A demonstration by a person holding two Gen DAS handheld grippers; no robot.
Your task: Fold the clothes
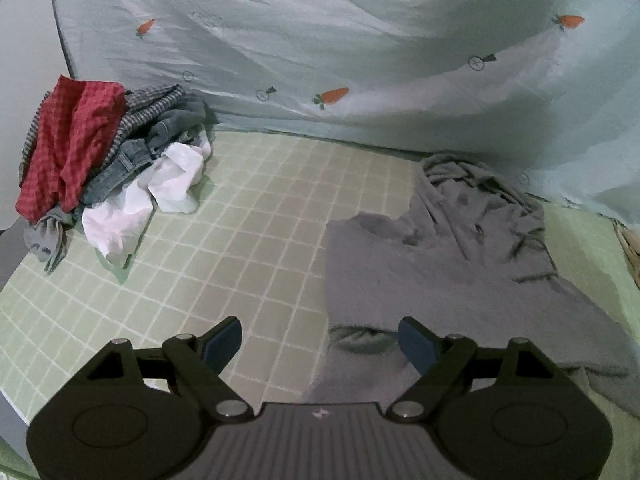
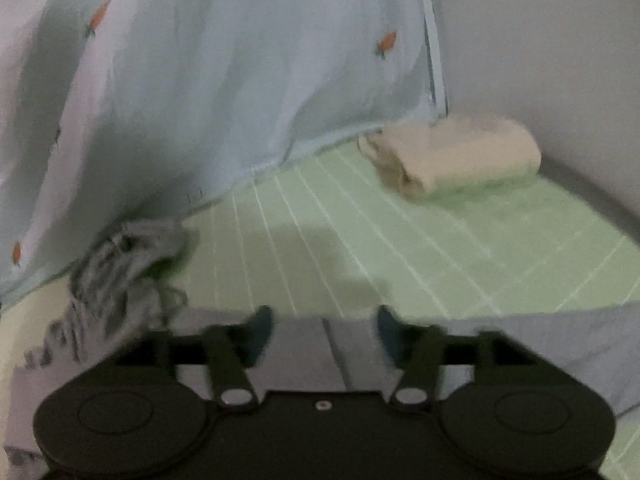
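A grey garment (image 1: 448, 264) lies spread on the green checked sheet (image 1: 240, 240), its collar end bunched toward the back. My left gripper (image 1: 320, 342) is open and empty, just above the garment's near left edge. In the right wrist view, which is blurred, the same grey garment (image 2: 540, 344) lies under my right gripper (image 2: 324, 330), with its crumpled end (image 2: 120, 272) at the left. The right gripper is open, with its fingers spread over the flat grey cloth and nothing between them.
A pile of unfolded clothes (image 1: 100, 160), red checked, denim and white, sits at the back left. A folded beige item (image 2: 460, 160) lies at the back right. A pale blue carrot-print curtain (image 1: 360, 40) hangs behind the bed.
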